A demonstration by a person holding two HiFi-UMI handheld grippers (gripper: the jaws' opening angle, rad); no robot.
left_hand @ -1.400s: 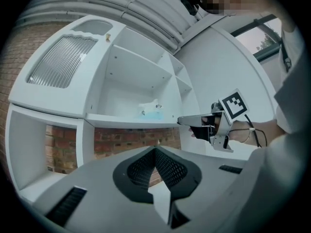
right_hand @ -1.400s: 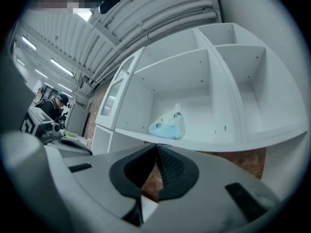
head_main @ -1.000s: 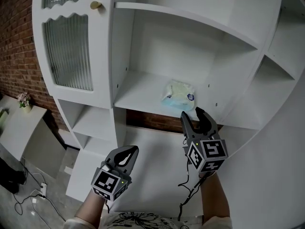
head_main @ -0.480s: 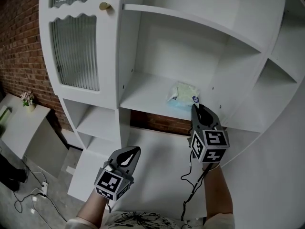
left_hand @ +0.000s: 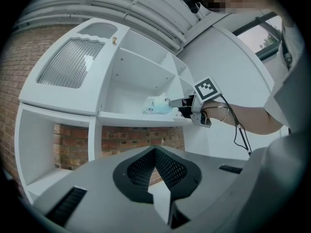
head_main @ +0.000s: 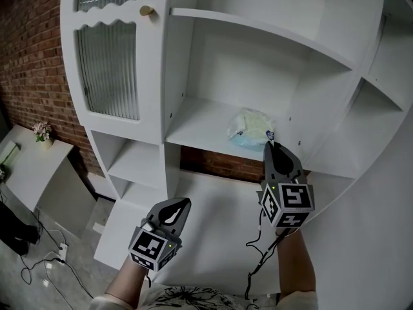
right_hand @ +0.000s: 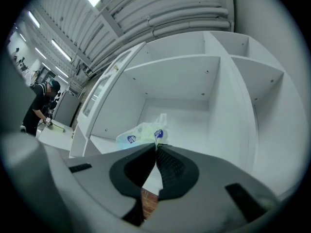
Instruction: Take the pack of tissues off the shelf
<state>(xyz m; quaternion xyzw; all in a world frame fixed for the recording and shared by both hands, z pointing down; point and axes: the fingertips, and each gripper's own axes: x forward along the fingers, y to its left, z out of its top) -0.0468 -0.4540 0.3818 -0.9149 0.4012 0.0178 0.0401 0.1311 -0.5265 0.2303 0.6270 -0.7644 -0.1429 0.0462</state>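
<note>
The pack of tissues (head_main: 248, 126), pale green and blue in a clear wrapper, lies on the white shelf board (head_main: 200, 124) of the open middle compartment. My right gripper (head_main: 271, 144) reaches up to its near right corner, and its jaws are shut on the edge of the wrapper there. In the right gripper view the pack (right_hand: 141, 134) sits just beyond the closed tips of the right gripper (right_hand: 156, 147). My left gripper (head_main: 184, 202) hangs lower, in front of the cabinet's base, shut and holding nothing. From the left gripper view the pack (left_hand: 156, 106) and the right gripper (left_hand: 170, 101) meet at the shelf's edge.
A ribbed-glass cabinet door (head_main: 110, 70) with a brass knob (head_main: 147, 10) stands left of the compartment. Open cubbies lie below and to the right. A brick wall (head_main: 32, 63), a low white table with a flower pot (head_main: 43, 132) and floor cables (head_main: 39, 263) are at left.
My right gripper has moved up and forward to the pack's corner and its jaws have gone from wide open to shut. The left gripper has hardly moved.
</note>
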